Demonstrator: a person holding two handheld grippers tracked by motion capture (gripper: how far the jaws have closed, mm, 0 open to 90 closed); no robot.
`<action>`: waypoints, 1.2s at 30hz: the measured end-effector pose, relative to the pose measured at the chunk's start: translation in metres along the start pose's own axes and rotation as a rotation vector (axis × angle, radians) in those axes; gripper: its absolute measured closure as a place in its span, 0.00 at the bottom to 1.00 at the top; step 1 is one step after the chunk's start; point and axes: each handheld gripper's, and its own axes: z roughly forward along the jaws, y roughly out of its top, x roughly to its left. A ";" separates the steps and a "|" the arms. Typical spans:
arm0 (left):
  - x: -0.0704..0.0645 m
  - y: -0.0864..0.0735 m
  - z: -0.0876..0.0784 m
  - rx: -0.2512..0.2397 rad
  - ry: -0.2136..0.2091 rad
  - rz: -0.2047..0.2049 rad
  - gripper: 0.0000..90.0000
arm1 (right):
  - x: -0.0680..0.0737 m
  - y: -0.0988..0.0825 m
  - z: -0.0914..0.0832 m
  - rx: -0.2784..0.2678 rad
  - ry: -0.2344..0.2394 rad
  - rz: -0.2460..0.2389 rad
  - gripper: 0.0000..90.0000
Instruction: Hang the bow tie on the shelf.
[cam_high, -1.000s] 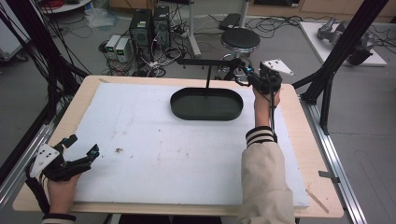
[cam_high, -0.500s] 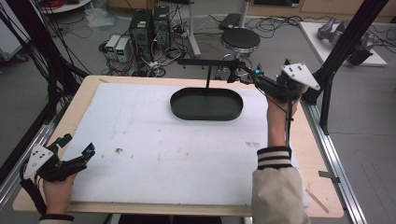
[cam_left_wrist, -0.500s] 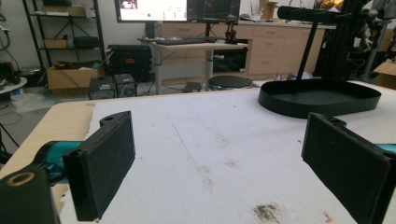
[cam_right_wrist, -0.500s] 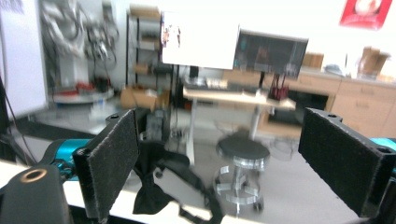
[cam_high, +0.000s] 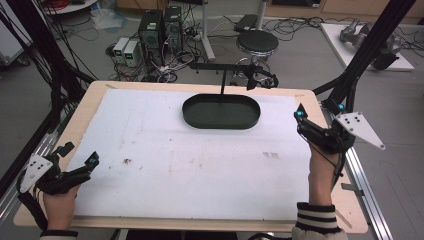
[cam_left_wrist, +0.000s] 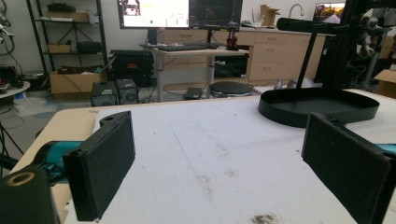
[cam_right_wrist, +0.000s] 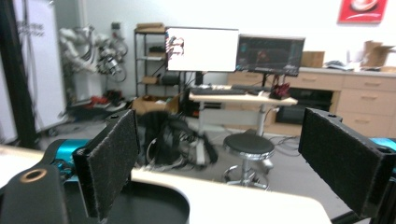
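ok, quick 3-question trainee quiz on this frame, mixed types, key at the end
1. True or false: the right gripper holds an object between its jaws.
2. Multiple choice: where does the black tray sit on the white mat? A) near edge, by the person B) far side, about centre C) left corner by the left gripper
3. Short answer: what rises from the tray's far edge?

Key:
1. False. Both grippers are open and empty.
2. B.
3. A thin black post with a horizontal bar on top.
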 end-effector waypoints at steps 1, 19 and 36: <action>0.000 0.000 0.000 -0.004 0.001 -0.004 0.11 | -0.001 -0.004 -0.006 0.000 0.001 -0.006 0.13; 0.000 0.001 0.001 -0.016 -0.006 0.004 0.11 | 0.003 -0.114 -0.054 -0.001 0.109 0.080 0.13; -0.002 -0.002 0.004 -0.011 -0.020 0.000 0.11 | 0.008 -0.138 -0.067 0.044 0.062 0.035 0.13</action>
